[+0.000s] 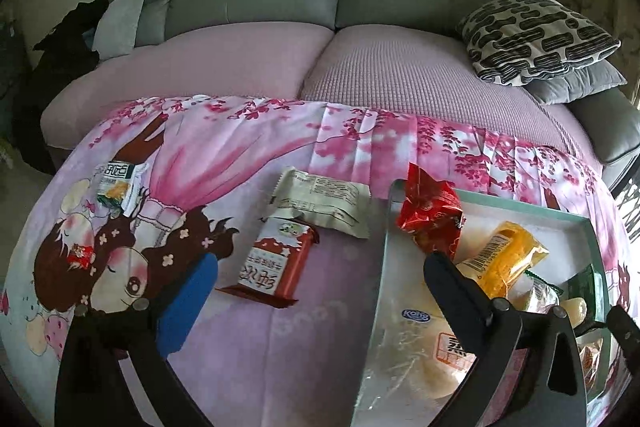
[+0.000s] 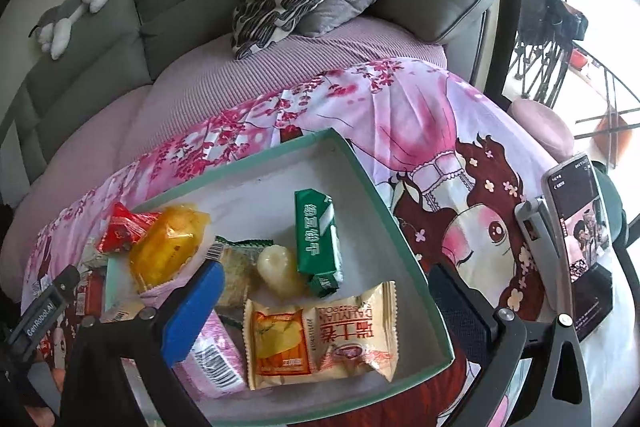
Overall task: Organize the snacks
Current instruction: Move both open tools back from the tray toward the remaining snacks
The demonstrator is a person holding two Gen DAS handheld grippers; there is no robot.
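A teal-rimmed white box (image 1: 386,227) (image 2: 360,167) on the pink cartoon cloth holds several snacks: a red pack (image 1: 430,217), a yellow pack (image 1: 504,259) (image 2: 168,247), a green pack (image 2: 316,239) and a beige pack (image 2: 320,335). On the cloth left of the box lie a red-and-white pack (image 1: 276,259), a grey-white pack (image 1: 320,199) and a small green-white pack (image 1: 116,187). My left gripper (image 1: 320,283) is open and empty, straddling the box's left rim. My right gripper (image 2: 328,291) is open and empty over the box.
A grey sofa with a pink seat cover (image 1: 248,59) lies behind the table, with patterned and grey cushions (image 1: 536,39). A phone on a stand (image 2: 580,219) stands at the right of the table. The other gripper's body (image 2: 44,311) shows at the left edge.
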